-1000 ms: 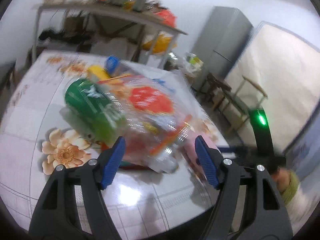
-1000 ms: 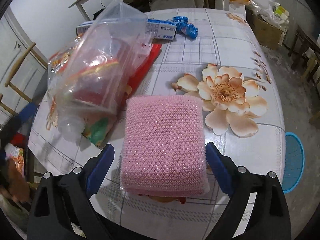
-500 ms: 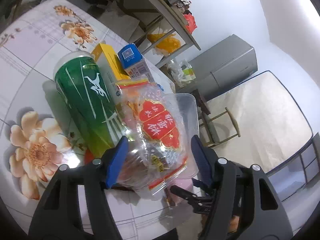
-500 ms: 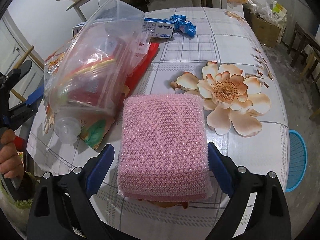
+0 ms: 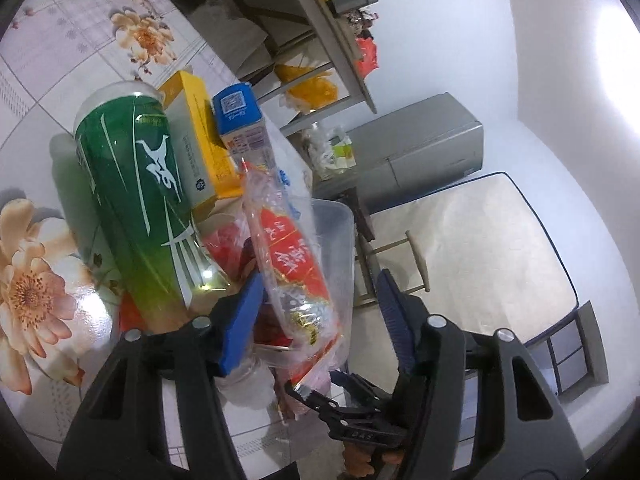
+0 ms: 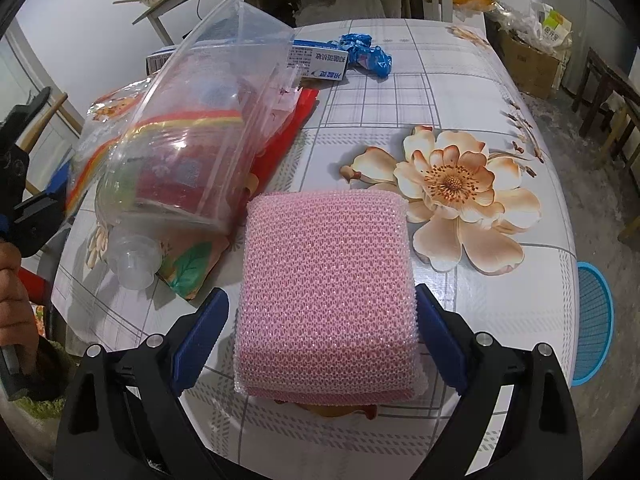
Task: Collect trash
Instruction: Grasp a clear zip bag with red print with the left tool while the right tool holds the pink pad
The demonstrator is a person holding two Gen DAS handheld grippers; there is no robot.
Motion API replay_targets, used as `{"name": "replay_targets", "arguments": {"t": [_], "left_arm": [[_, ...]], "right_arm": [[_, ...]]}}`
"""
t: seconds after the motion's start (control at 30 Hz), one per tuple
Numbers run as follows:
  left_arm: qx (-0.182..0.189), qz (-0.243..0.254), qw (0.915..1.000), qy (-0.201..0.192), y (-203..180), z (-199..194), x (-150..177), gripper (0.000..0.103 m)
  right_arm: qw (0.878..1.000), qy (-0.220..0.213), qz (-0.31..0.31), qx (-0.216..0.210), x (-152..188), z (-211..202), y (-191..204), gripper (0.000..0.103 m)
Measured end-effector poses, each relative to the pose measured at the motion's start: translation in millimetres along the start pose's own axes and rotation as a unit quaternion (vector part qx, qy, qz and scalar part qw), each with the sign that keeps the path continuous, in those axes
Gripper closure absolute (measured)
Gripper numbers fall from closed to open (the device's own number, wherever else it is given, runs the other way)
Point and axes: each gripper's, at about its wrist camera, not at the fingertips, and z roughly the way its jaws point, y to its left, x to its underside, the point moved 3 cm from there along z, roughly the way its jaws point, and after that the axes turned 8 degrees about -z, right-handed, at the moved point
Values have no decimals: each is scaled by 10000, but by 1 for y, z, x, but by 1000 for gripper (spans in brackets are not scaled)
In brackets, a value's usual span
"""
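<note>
On the table [image 6: 460, 92], both tools spread wide
Left tool [image 5: 320, 312] straddles a snack bag [image 5: 296, 276], not clamped; right tool [image 6: 320, 336] flanks a pink sponge [image 6: 328, 300], pads apart from it.

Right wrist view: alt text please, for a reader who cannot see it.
A pink mesh sponge lies between the open right gripper fingers on a flower-print table. A tipped clear plastic container of wrappers lies to its left.
</note>
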Motion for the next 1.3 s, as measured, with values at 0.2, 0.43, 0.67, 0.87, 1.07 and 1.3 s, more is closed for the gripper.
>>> {"name": "replay_targets", "arguments": {"t": [0.2,0.43,0.67,0.87,1.07,1.3], "left_arm": [[105,-243,9996,-45,3,8,-9,52],[2,42,10000,10,-6,18,-9,65],[-413,200,9989,105,-3,29,-7,81],[-381,340,9987,-39,-7,20,-9,92],[-212,536,9981,-229,-17,9,-10,95],[-107,827,9955,-460,-35,-4,-7,97]], "right_arm": [[10000,-32,0,-6,1,-1,-1,14],[10000,-71,40,-20,-1,-1,-1,14],[9999,-101,47,-24,-2,-1,-1,14],[9999,-105,9,10,-2,0,-1,14],[9998,-153,75,94,0,-3,-4,23],[9994,-246,165,200,3,-8,-8,26]]}}
